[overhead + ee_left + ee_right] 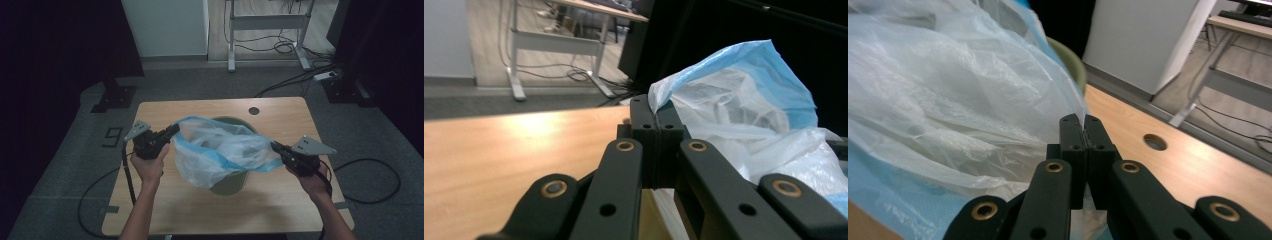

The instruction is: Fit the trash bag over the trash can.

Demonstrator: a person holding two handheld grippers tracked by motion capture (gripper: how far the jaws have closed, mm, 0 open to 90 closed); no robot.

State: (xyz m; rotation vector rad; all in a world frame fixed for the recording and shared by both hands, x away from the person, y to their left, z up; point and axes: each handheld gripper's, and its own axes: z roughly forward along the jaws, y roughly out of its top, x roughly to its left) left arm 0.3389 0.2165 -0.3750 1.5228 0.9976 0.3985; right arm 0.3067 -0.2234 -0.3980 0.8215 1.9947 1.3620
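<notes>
A translucent white plastic bag with a blue rim (220, 150) hangs stretched over a green bin (231, 182) in the middle of the wooden table (170, 200). My left gripper (175, 129) is shut on the bag's blue edge at the left; the left gripper view has the bag (744, 95) pinched between the closed jaws of that gripper (657, 112). At the right side, my right gripper (274, 146) is shut on the bag's rim. In the right gripper view the plastic (948, 110) is clamped by the right gripper (1083, 120), with the bin's green rim (1070, 57) behind.
A round cable hole (254, 110) sits near the table's far edge. Beyond the table stand a white desk frame (267, 22), floor cables (290, 47) and a power strip (327, 75). A dark stand base (114, 97) is at the far left.
</notes>
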